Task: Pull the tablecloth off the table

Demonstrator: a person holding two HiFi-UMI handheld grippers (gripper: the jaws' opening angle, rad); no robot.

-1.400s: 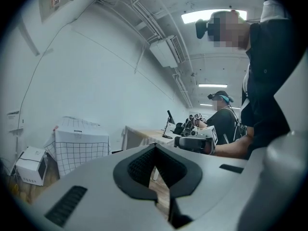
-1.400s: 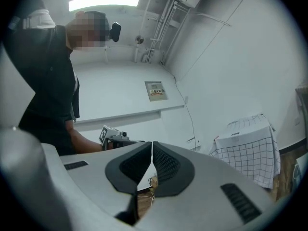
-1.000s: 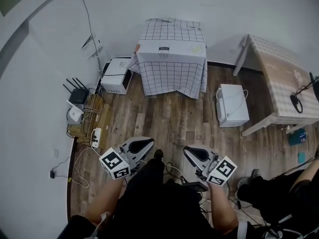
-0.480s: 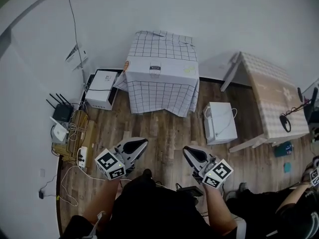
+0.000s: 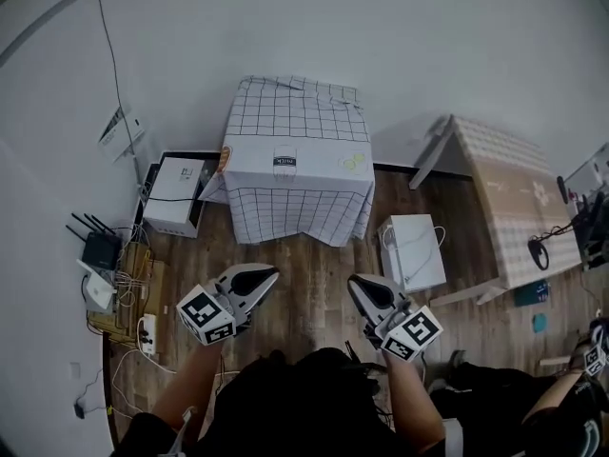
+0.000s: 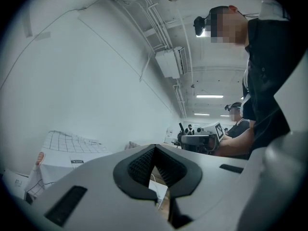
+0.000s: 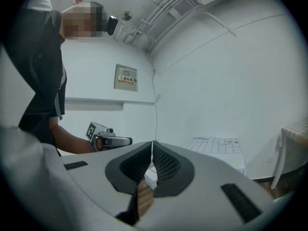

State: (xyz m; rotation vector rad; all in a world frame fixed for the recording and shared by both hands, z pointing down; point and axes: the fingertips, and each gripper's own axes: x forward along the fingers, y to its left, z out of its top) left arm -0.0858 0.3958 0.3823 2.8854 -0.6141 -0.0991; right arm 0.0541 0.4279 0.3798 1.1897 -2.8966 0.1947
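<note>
Both tools were up in front of me, held level and side by side over the wooden floor [image 5: 306,255]. On the left gripper [image 5: 273,274] the jaws were pressed together, dark pads meeting at the tip with nothing held between them. In the left gripper view only a sliver of floor and a white box showed through the gap lower down. It was the same story on the right gripper [image 5: 353,282]: jaws closed tip to tip, and empty.

The tablecloth [image 5: 295,112], white with a dark grid, was on the table against the far wall [image 5: 400,36]. It covered the top and hung down the front and sides almost to the floor. A plain white band with a small label ran across its front edge. It was well apart from both grippers, which pointed roughly its way.

Around it I could see a white box [image 5: 412,252] on the floor just to its right and a white unit [image 5: 174,191] just to its left. A router [image 5: 98,248] and a power strip [image 5: 147,332] sat among cables along the left wall. A second table [image 5: 514,193] with a pale checked cover stood off to the right.
</note>
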